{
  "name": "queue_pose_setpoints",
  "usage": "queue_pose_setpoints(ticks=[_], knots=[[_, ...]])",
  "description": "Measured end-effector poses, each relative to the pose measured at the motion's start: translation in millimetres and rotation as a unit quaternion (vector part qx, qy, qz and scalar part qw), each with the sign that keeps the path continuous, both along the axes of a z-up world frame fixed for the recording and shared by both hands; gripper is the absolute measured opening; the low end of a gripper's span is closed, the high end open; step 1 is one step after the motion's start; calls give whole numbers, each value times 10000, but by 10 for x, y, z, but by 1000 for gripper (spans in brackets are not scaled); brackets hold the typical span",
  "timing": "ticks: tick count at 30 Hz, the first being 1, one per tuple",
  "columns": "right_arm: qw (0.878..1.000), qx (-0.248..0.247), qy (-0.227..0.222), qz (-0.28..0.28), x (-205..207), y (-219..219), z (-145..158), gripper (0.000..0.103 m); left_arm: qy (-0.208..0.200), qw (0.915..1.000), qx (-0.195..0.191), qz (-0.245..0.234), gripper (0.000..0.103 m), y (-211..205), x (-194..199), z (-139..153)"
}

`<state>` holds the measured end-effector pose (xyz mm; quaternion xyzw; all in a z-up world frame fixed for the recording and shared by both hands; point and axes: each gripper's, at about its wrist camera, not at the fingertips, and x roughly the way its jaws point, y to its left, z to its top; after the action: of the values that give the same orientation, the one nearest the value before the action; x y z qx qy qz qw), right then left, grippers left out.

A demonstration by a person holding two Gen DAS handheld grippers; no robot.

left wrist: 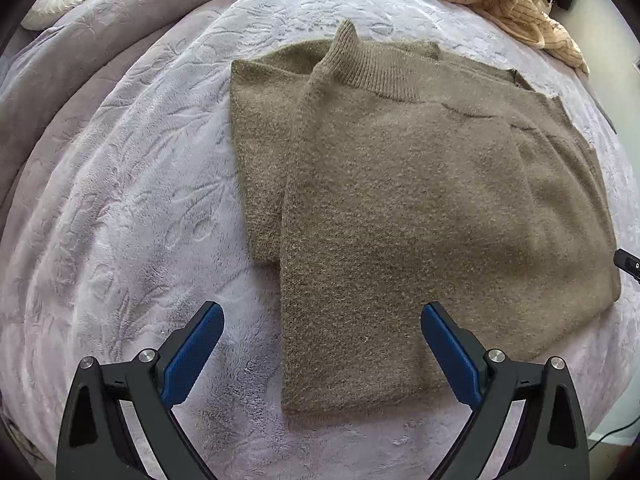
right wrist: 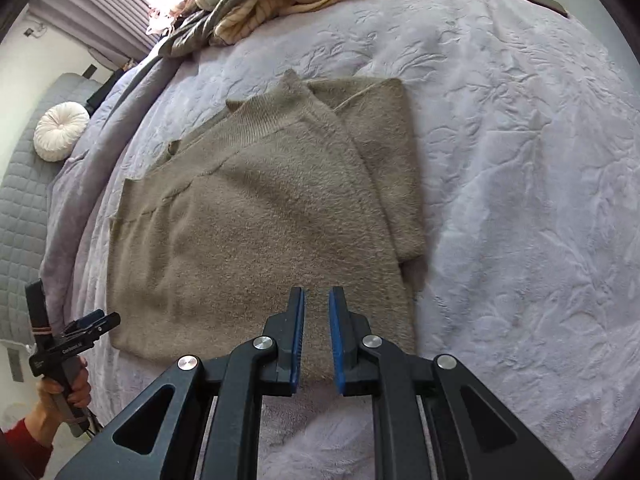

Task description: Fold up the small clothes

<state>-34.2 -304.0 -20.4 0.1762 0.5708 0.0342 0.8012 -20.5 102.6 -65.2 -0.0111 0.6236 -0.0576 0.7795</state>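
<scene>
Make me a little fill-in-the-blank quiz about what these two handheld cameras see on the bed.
1. The olive-brown sweater lies on a pale ____ blanket.
2. The left gripper has its fingers spread ____.
3. Neither it nor the right gripper is ____ any cloth.
4. A round white ____ sits off at the bed's edge.

Missing words: lilac; open; holding; cushion

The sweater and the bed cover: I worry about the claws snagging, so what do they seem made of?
The sweater looks like a fuzzy olive-brown knit, perhaps wool or a blend, with a ribbed collar. The bed cover looks like plush lilac fleece, embossed with a leafy pattern.
</scene>
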Motion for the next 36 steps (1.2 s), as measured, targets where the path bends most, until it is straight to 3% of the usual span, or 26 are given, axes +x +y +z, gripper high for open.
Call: queue_pose_setpoints(ticks=[3,5,14,16,18,22,24,29,36], knots=[[9990,-151,400,-82,24,63,-295,13,130,9998,102,111,99,57,-10,-105],[9992,-88,349,-182,-12,27,-350,13,142,9997,84,201,99,156,-32,-94],[9979,-461,389,-237,-124,110,-86,14,117,9984,33,554,99,494,-111,19],[9993,-308,186,26,-47,312,55,18,91,9981,-29,611,99,529,-127,40],[9991,-167,41,385,110,594,150,28,57,9979,-76,641,99,551,-135,56],[9938,231,-195,1073,560,1332,160,27,-7,9978,47,662,99,684,-198,95],[9893,406,-246,1377,810,1743,99,17,4,9975,68,703,99,746,-210,78],[9825,423,-319,1787,1345,2597,-94,17,29,9968,-156,789,99,891,-263,56],[9809,61,-176,1938,1787,3191,-463,16,35,9958,-436,802,99,1128,-334,15]])
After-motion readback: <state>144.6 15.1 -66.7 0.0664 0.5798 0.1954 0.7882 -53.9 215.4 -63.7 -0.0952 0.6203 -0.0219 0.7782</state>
